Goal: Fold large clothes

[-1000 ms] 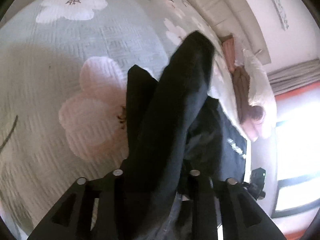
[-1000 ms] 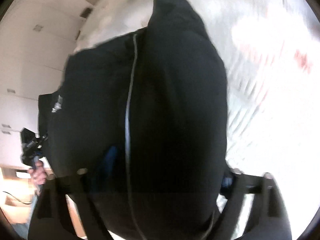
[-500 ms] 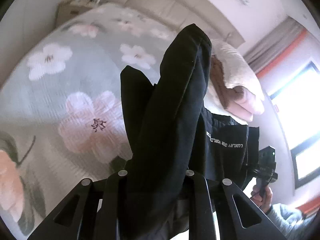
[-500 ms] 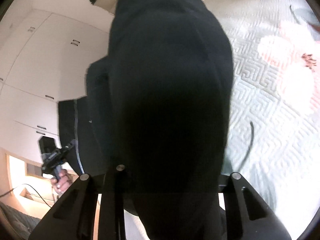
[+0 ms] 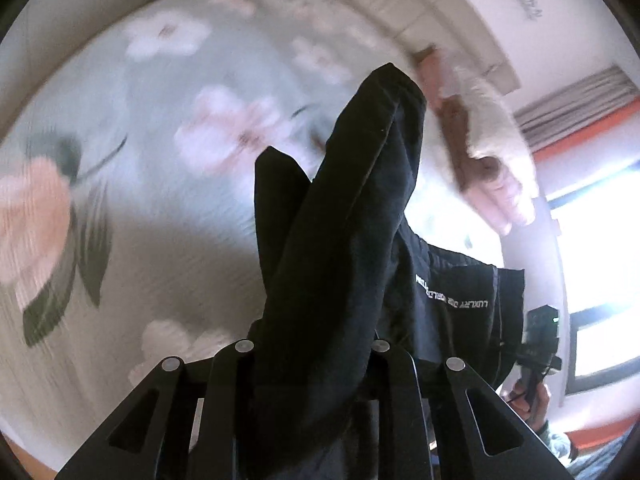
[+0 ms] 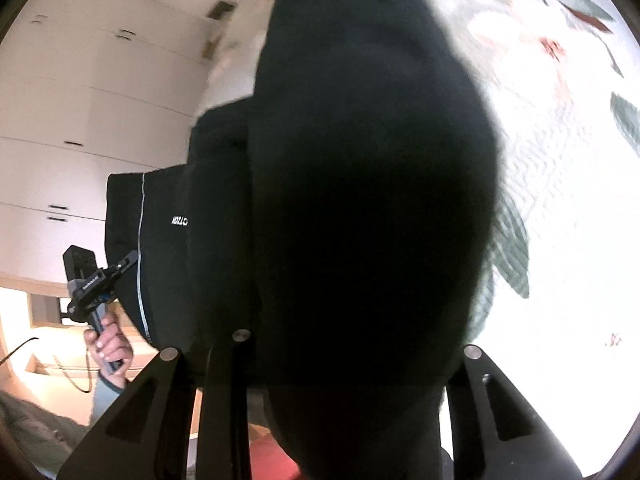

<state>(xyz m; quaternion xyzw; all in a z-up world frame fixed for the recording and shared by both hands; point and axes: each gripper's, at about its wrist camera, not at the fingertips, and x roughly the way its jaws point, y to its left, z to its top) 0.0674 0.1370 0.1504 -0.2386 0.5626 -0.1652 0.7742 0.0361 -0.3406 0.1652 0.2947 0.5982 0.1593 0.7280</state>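
A large black garment [image 5: 344, 248] with white lettering hangs stretched in the air between my two grippers, above the bed. My left gripper [image 5: 312, 354] is shut on a thick fold of it, which rises between the fingers. My right gripper [image 6: 352, 344] is shut on another bunch of the same garment [image 6: 360, 184], which fills most of the right wrist view and hides the right fingertips. The other gripper shows in each view: the right one at the far right [image 5: 536, 344], the left one at the far left [image 6: 92, 280].
The bed [image 5: 140, 160] has a pale green quilt with pink and white flowers, also seen in the right wrist view [image 6: 560, 160]. Pink and white pillows [image 5: 492, 160] lie at the headboard. White wardrobe doors [image 6: 92, 100] stand behind. A bright window [image 5: 600, 280] is at right.
Both grippers have lifted and swung with the garment; the bed has dropped away and more of the room shows. The grip on the cloth is unchanged.
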